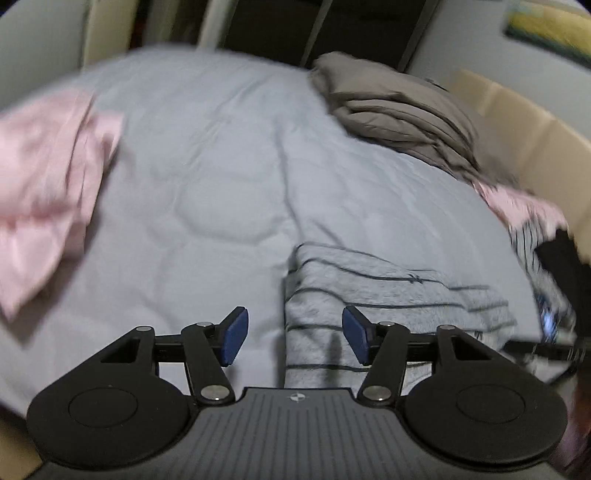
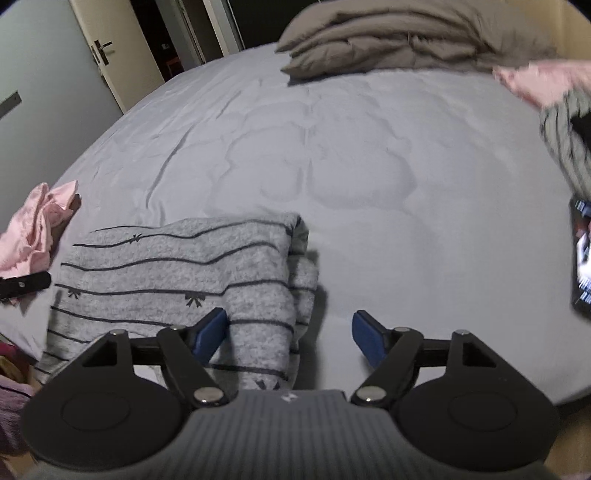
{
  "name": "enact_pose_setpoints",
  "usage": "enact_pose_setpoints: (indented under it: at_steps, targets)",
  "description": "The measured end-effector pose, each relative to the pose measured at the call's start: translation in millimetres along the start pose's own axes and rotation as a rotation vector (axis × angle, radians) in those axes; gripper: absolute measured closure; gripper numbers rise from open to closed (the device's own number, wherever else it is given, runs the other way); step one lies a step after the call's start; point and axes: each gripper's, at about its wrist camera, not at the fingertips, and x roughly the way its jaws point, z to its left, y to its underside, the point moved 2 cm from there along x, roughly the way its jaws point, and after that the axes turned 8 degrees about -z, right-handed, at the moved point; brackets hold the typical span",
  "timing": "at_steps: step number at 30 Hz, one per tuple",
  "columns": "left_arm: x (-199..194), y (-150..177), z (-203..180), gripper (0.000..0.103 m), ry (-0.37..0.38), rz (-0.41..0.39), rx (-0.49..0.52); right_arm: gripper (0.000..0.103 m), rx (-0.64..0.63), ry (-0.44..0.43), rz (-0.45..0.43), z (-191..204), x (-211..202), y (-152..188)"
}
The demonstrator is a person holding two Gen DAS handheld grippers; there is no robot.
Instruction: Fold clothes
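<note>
Grey quilted bed (image 2: 332,155) | striped garment (image 2: 166,273) folded | left tool (image 1: 295,338), right tool (image 2: 290,338) agape, empty

A pale grey quilted bed cover (image 2: 351,155) spreads ahead of the jaws and beneath them. Far beyond the jaws, at the bed's far side, lies a folded taupe duvet (image 2: 388,33). A cream door with a metal handle (image 2: 100,50) stands far off to the upper left. A dark, lit phone screen (image 2: 581,258) lies on the bed well right of the jaws.
</note>
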Motion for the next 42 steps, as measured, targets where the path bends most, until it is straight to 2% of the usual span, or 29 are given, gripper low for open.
enact_pose_setpoints:
  at_steps: [3,9,12,21,23,24,25,26,28,30,34,39,42]
  targets:
    - [12.3,4.2,11.8,0.048,0.012,0.059,-0.066,0.024,0.032,-0.015,0.039,-3.3,8.4,6.0]
    - [30.5,14.1,19.4,0.046,0.037,0.120,-0.103,0.019,0.151,-0.055,0.086,-17.0,23.9,16.1]
    - [37.3,19.0,20.5,0.041,0.050,0.138,-0.119,0.016,0.121,-0.057,0.086,-12.6,27.6,18.3]
    - [50.4,27.1,7.4,0.035,0.067,0.149,-0.044,0.018,0.058,-0.079,0.077,-1.1,36.3,20.5]
    - [53.9,27.0,3.6,0.035,0.074,0.156,-0.031,0.023,0.067,-0.096,0.078,0.0,38.4,20.1]
    - [55.3,27.0,1.7,0.035,0.077,0.161,-0.024,0.029,0.076,-0.109,0.081,0.4,39.4,19.3]
    - [56.8,27.0,-0.2,0.036,0.082,0.164,-0.017,0.040,0.088,-0.127,0.085,0.9,40.5,18.6]
    - [57.9,26.9,-1.8,0.039,0.090,0.169,-0.014,0.046,0.106,-0.154,0.092,1.2,41.9,18.3]
    - [59.7,26.9,-3.2,0.045,0.105,0.181,-0.022,0.048,0.119,-0.165,0.099,2.2,43.4,17.7]
    - [60.7,26.5,-3.3,0.057,0.124,0.193,-0.044,0.049,0.110,-0.162,0.101,3.9,43.8,16.9]
    - [58.9,26.3,-6.6,0.065,0.129,0.193,-0.030,0.055,0.081,-0.155,0.101,8.4,42.7,15.8]
    - [53.1,24.2,-22.2,0.076,0.089,0.180,0.062,0.061,0.015,-0.137,0.091,18.9,39.1,14.4]
    - [48.8,23.1,-35.4,0.078,0.051,0.174,0.140,0.062,-0.033,-0.121,0.082,23.6,35.6,16.0]
